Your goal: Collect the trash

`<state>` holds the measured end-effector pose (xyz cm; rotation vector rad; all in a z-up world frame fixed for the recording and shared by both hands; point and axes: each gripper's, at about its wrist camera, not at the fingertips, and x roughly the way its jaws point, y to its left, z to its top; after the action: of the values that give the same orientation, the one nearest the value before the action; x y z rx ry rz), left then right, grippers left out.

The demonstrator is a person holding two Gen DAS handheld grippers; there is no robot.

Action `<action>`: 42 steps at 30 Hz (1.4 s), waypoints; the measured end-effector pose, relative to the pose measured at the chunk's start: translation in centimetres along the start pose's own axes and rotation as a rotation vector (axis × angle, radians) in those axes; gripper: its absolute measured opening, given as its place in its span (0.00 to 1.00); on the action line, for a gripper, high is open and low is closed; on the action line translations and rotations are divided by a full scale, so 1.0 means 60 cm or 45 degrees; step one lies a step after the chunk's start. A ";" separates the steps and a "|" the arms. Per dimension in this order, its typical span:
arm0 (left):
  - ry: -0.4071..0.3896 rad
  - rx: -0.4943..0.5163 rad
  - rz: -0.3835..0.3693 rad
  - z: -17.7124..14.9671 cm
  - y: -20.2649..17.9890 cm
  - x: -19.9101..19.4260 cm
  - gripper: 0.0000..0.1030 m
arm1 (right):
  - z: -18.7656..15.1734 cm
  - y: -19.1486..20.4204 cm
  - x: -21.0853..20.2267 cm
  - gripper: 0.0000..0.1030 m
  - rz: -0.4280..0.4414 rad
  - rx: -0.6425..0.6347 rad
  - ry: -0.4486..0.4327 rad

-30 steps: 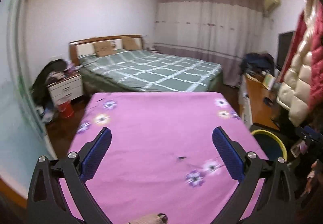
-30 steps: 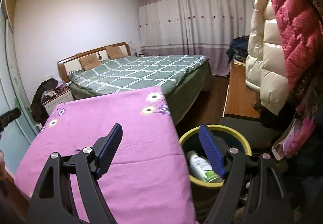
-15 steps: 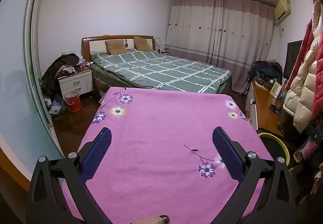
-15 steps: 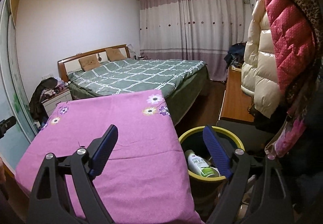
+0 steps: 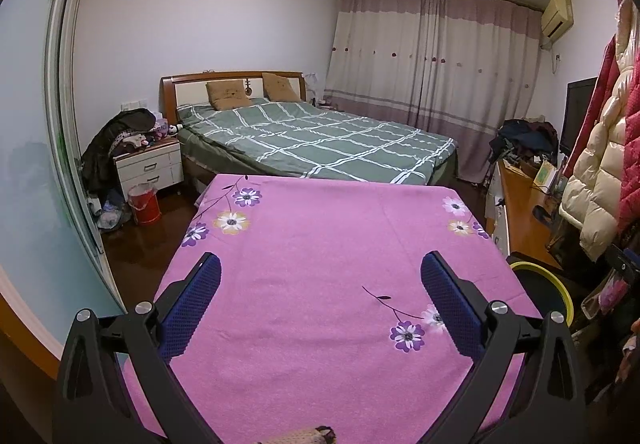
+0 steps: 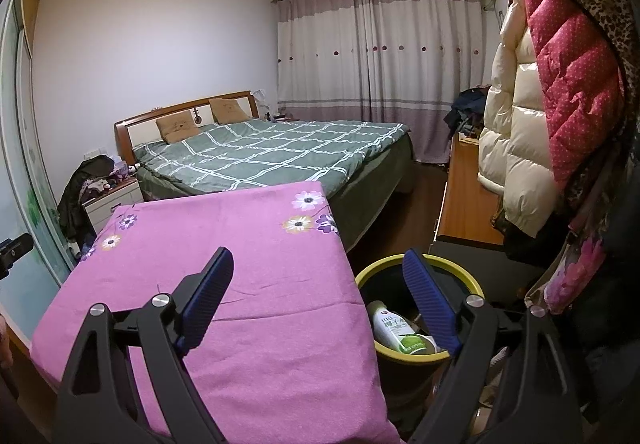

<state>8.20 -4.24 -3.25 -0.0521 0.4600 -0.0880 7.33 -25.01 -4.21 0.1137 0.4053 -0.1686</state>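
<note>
Hovering over the pink cloth [image 5: 320,284], the left gripper [image 5: 320,284] spreads wide and empty — no trash there. Beside it the right gripper [image 6: 320,284] gapes empty above the bin [image 6: 460,272]; its bottle [image 6: 394,328] looks light, slippery — grip mid-body.

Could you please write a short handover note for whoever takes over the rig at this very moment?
Left gripper: open, holds nothing, above the pink floral cloth.
Right gripper: open, holds nothing, over the cloth's right edge and the yellow-rimmed bin.
Done: a white bottle with a green label lies in the bin, beside the table's right side.
Left: no loose trash shows on the cloth; a small knitted-looking item at its near edge is unclear, so check it.
</note>
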 end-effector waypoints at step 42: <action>0.003 0.025 -0.006 0.002 -0.007 0.005 0.96 | -0.010 0.000 0.010 0.81 0.007 0.018 0.017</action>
<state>8.48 -4.70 -3.26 -0.0337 0.4615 -0.0976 7.65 -24.98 -5.01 0.1301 0.4168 -0.1659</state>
